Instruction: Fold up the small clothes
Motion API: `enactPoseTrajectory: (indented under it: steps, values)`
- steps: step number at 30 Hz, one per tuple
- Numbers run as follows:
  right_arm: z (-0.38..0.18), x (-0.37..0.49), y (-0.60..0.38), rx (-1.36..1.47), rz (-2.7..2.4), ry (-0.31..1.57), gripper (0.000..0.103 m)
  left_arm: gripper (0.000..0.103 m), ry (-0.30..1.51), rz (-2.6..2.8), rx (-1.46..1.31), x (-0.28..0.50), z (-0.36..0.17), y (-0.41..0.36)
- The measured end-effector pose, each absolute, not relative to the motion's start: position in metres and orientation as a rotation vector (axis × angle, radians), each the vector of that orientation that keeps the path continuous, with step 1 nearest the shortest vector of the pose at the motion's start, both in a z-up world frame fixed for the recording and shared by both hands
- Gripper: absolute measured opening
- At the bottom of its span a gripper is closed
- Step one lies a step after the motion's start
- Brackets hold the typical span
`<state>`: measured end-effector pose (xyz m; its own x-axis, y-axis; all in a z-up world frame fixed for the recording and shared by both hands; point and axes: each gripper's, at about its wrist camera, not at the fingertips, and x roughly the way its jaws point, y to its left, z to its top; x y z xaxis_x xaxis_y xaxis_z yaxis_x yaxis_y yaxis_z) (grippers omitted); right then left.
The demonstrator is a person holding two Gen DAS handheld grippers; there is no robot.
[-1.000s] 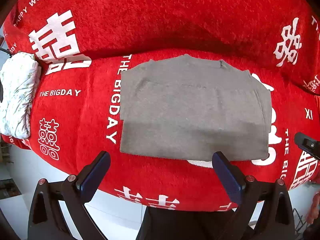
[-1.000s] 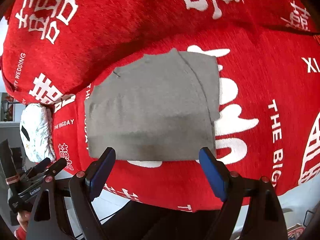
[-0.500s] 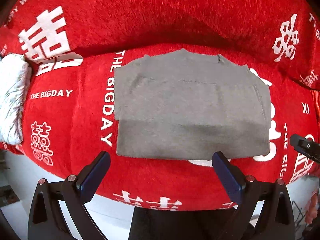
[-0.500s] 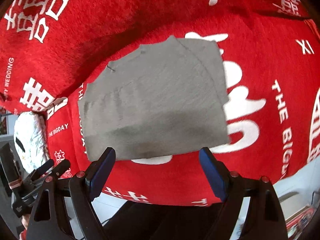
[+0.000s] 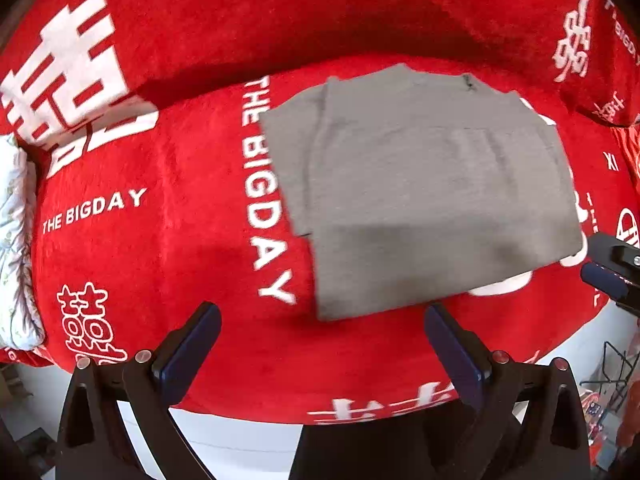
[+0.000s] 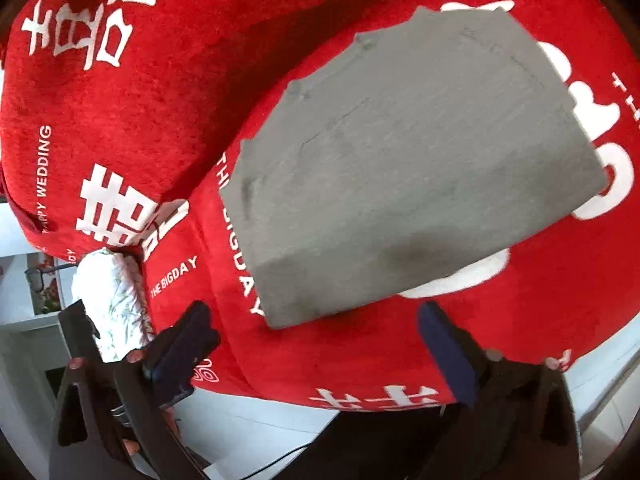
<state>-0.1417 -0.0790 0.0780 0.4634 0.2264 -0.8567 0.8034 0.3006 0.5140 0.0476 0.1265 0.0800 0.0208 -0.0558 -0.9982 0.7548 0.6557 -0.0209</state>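
Two open grippers hover at the near edge of a folded grey garment on a red printed blanket.

Nearest the lens, the left gripper (image 5: 322, 326) stands with its blue-padded jaws wide apart and empty, and the right gripper (image 6: 314, 326) likewise holds nothing, its jaws having just been opening to their widest. Just ahead of both, and apart from the pads, lies the folded grey knit garment (image 5: 424, 192), flat, its near hem running between the right gripper's fingertips and off toward the left gripper's right finger. It rests on the red plush blanket with white lettering and characters (image 5: 160, 248). Left of the left gripper, at the blanket's edge, sits a white floral-print pillow (image 5: 16, 240). Beyond the garment the blanket rises into a shadowed fold.
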Motion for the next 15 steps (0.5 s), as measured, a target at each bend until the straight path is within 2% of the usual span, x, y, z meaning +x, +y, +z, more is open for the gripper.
enactPoseTrajectory:
  steps: [15]
  values:
    - [0.001, -0.146, -0.076, 1.377, -0.459, 1.046, 0.103, 0.102, 1.467, -0.635, 0.566, 0.076, 0.020, 0.132]
